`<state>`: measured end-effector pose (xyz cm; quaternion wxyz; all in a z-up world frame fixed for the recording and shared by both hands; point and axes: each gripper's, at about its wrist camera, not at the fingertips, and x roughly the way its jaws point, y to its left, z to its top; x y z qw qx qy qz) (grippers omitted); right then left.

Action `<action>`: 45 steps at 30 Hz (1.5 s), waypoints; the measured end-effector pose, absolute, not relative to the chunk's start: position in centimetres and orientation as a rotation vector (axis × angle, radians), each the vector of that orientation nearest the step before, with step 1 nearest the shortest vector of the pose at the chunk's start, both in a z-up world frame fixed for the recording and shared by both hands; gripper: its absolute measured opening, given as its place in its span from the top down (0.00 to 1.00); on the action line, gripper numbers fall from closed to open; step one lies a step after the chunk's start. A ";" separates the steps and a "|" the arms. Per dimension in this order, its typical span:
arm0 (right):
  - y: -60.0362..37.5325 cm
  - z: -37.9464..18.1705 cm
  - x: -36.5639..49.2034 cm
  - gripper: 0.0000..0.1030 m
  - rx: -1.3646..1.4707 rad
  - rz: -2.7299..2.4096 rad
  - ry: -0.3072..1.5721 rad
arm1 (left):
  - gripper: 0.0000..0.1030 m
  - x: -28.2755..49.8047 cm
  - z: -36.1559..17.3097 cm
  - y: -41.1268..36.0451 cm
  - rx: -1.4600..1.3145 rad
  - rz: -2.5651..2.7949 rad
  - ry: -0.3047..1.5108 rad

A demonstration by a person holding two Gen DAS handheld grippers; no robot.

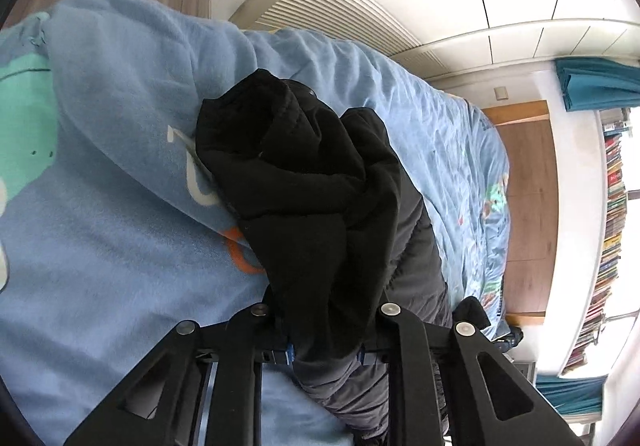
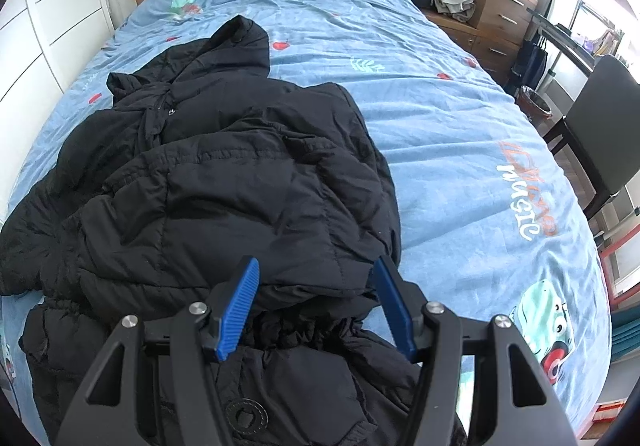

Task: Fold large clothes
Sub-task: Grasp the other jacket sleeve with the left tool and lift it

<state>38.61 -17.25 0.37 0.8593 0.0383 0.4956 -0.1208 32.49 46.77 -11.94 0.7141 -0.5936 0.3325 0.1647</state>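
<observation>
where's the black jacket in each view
Left wrist: black jacket fills the centre, bunched and clamped in the left gripper.
Right wrist: it lies spread across left and centre, under the open right gripper.
Shared landmark: the blue bedspread.

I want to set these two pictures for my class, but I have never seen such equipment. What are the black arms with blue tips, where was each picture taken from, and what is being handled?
No robot here: a person holds a two-finger gripper in each hand, each carrying a wide-angle camera looking along its fingers. The right-hand view shows the right gripper open, its blue pads apart just over a black padded jacket lying crumpled on a blue bedspread. The left-hand view is tilted; there the left gripper is shut on a bunch of the jacket's fabric, lifted above the bed.
</observation>
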 end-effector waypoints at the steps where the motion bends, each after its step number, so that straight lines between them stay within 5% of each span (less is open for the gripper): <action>1: -17.4 0.4 38.5 0.43 0.087 -0.254 1.038 | 0.82 32.5 -11.7 46.7 -1.314 0.369 0.740; 15: -20.7 2.3 36.2 0.43 0.176 -0.256 0.984 | 0.92 36.4 -2.6 42.1 -1.136 0.242 0.707; 31: -26.6 5.5 32.2 0.43 0.272 -0.321 0.896 | 0.93 42.4 8.1 24.6 -0.860 -0.228 0.738; 45: -29.8 4.9 29.3 0.43 0.332 -0.365 0.891 | 0.93 44.3 1.7 7.4 -0.506 -0.390 1.011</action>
